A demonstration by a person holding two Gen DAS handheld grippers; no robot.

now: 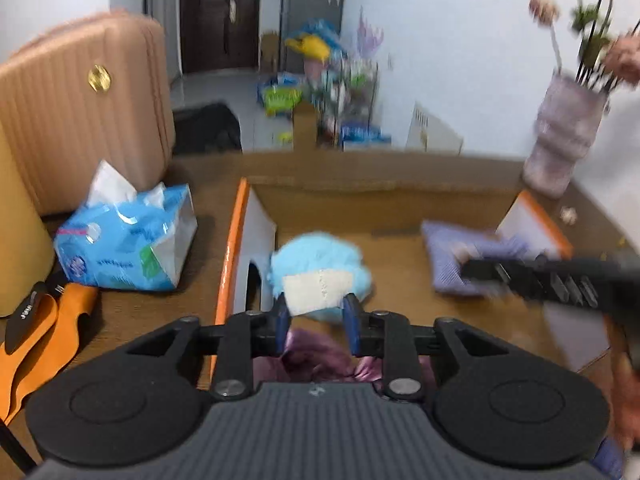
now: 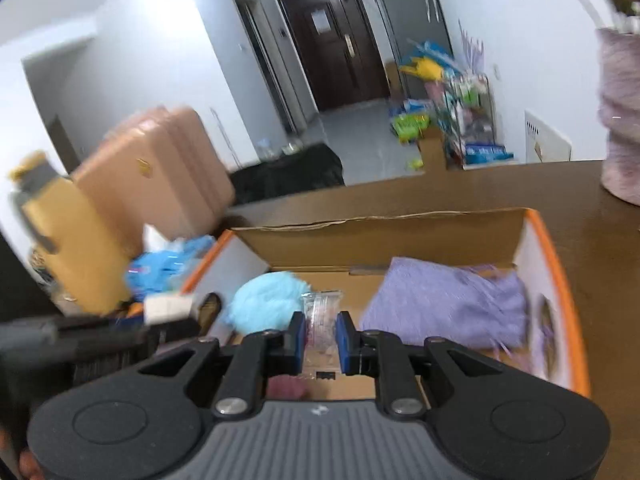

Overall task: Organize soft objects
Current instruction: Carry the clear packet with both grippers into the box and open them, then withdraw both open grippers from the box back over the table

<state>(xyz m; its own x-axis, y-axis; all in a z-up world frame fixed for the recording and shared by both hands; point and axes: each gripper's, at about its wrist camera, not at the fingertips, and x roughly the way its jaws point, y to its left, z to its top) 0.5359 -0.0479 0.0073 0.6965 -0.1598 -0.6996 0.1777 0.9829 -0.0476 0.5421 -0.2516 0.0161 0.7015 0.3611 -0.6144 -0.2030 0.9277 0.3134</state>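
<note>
An open cardboard box (image 1: 320, 204) with orange rims stands on the brown table. Inside lie a fluffy light-blue soft thing (image 1: 320, 264) and a folded purple cloth (image 1: 464, 256). My left gripper (image 1: 316, 320) hovers over the box; its jaws stand apart around a white label on the blue thing, above a shiny purple fabric (image 1: 320, 356). My right gripper (image 2: 318, 340) is shut on a clear plastic packet (image 2: 320, 320) above the box (image 2: 400, 240), between the blue thing (image 2: 266, 300) and the purple cloth (image 2: 448, 304). The right gripper's arm crosses the left wrist view (image 1: 552, 280).
A blue tissue pack (image 1: 128, 240), a pink suitcase (image 1: 80, 112) and orange straps (image 1: 44, 336) are left of the box. A vase with flowers (image 1: 560, 136) stands at the table's far right. Clutter lies on the floor beyond.
</note>
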